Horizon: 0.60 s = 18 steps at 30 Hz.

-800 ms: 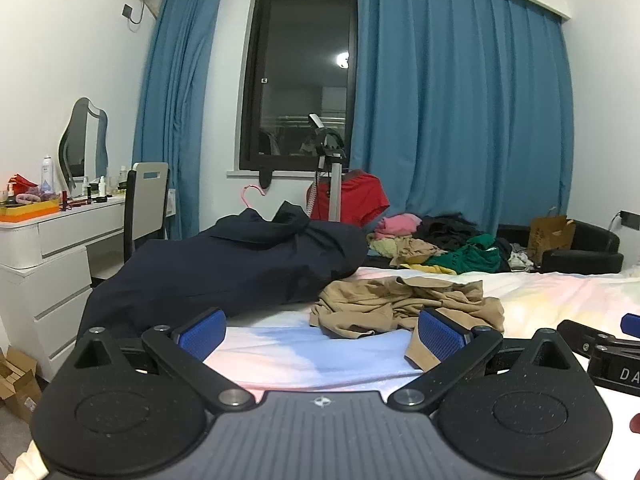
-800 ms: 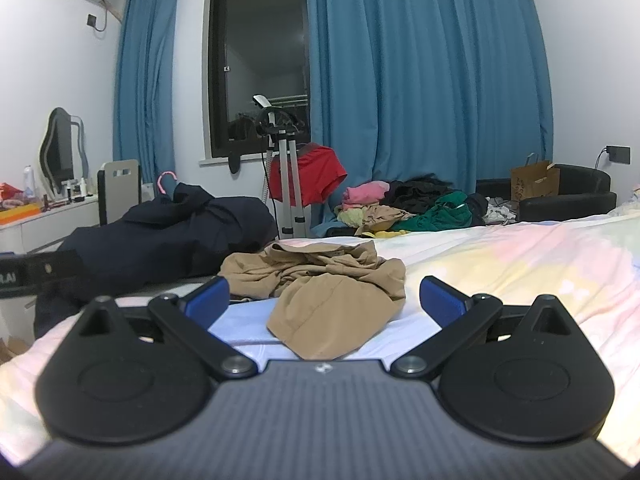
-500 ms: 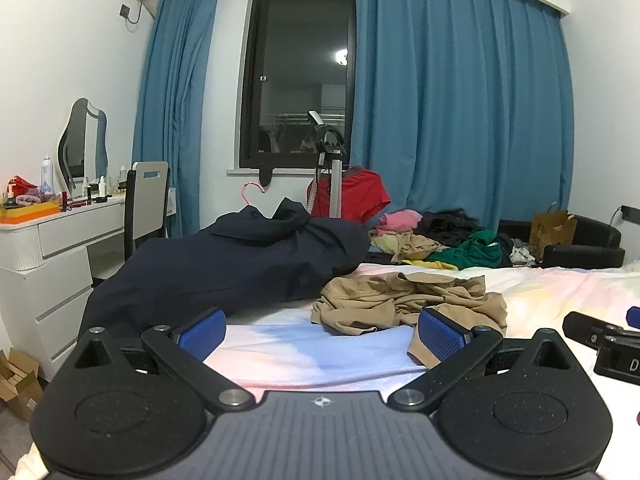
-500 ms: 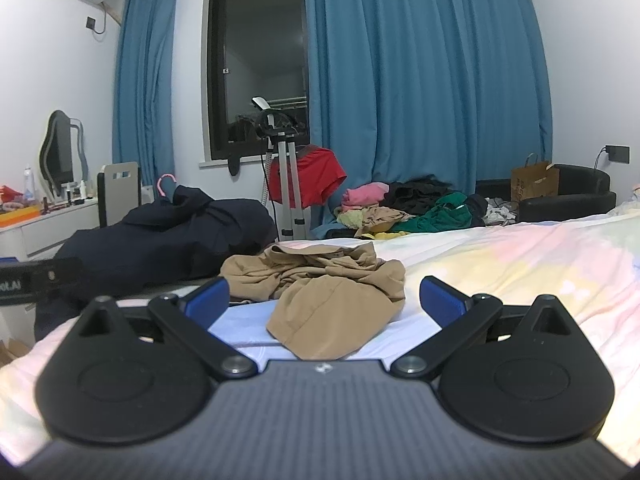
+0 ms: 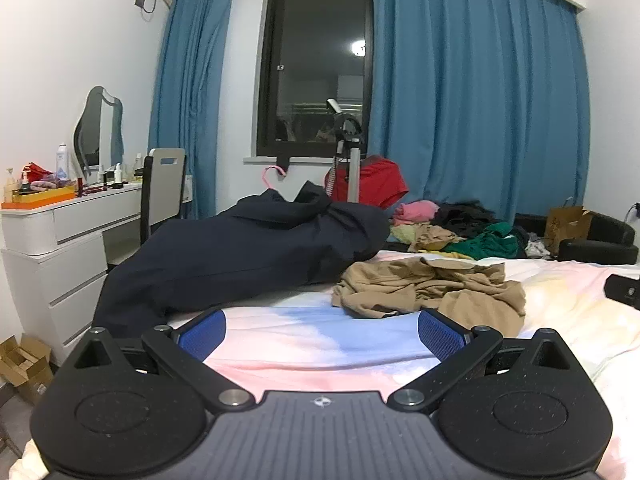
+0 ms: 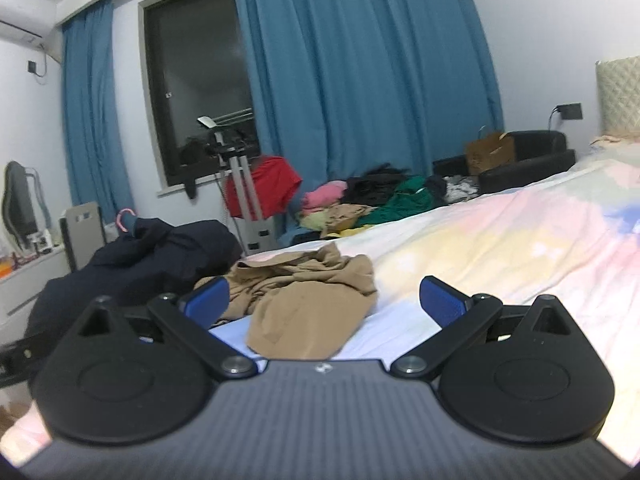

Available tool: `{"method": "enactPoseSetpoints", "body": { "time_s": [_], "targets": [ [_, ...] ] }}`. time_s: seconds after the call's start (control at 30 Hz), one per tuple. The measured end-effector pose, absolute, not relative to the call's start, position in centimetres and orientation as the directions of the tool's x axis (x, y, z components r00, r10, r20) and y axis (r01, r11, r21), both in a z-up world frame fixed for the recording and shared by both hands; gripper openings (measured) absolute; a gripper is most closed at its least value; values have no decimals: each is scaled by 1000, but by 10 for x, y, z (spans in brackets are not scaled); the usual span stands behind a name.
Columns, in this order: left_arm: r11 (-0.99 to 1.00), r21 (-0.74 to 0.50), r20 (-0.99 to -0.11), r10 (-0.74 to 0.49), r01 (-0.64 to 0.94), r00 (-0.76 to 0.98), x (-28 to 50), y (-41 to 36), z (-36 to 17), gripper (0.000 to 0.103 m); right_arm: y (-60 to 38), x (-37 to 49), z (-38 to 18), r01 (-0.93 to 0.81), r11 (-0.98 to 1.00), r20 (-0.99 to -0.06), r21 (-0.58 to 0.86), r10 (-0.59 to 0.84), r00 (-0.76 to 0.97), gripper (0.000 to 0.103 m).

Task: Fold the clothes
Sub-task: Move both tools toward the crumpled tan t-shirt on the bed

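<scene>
A crumpled garment (image 5: 432,288) lay on the bed (image 5: 312,332), at twelve o'clock from both grippers. A coat (image 5: 256,252) lay at its nine o'clock, touching it. A clothes heap (image 5: 452,228) sat beyond, at one o'clock, and a dresser (image 5: 56,240) stood at nine.

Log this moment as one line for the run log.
left gripper: open, empty | right gripper: open, empty | tan garment: crumpled on bed, unfolded

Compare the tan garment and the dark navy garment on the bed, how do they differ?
The tan garment is light brown; the dark navy garment is almost black. The tan garment makes a low, small crumpled pile, while the navy one is far bulkier and mounds higher. The tan garment lies wholly on the bed; the navy one hangs over its edge. Both are unfolded and ungripped.
</scene>
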<state>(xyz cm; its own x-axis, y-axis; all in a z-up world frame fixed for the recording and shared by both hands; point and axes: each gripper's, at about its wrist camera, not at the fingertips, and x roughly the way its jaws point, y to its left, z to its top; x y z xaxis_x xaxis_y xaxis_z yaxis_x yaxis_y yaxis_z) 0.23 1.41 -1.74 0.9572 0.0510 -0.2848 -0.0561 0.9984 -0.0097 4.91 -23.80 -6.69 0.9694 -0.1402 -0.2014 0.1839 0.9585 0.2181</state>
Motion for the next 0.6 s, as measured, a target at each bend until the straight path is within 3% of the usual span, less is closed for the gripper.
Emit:
{"method": "enactPoseSetpoints", "body": {
  "time_s": [0.13,0.27,0.6],
  "targets": [
    [998,4,-271,68,-70,960,-3,17,-18,103,-229,52,-57,232,960,-171,156,-205,964,103],
    [998,9,-267,62,-62,962,-8,19,-20,103,-240,61,-41,194,956,-155,221,-162,975,103],
    [999,30,-272,32,-25,962,-10,11,-26,103,-277,73,-39,161,964,-163,212,-127,978,103]
  ]
}}
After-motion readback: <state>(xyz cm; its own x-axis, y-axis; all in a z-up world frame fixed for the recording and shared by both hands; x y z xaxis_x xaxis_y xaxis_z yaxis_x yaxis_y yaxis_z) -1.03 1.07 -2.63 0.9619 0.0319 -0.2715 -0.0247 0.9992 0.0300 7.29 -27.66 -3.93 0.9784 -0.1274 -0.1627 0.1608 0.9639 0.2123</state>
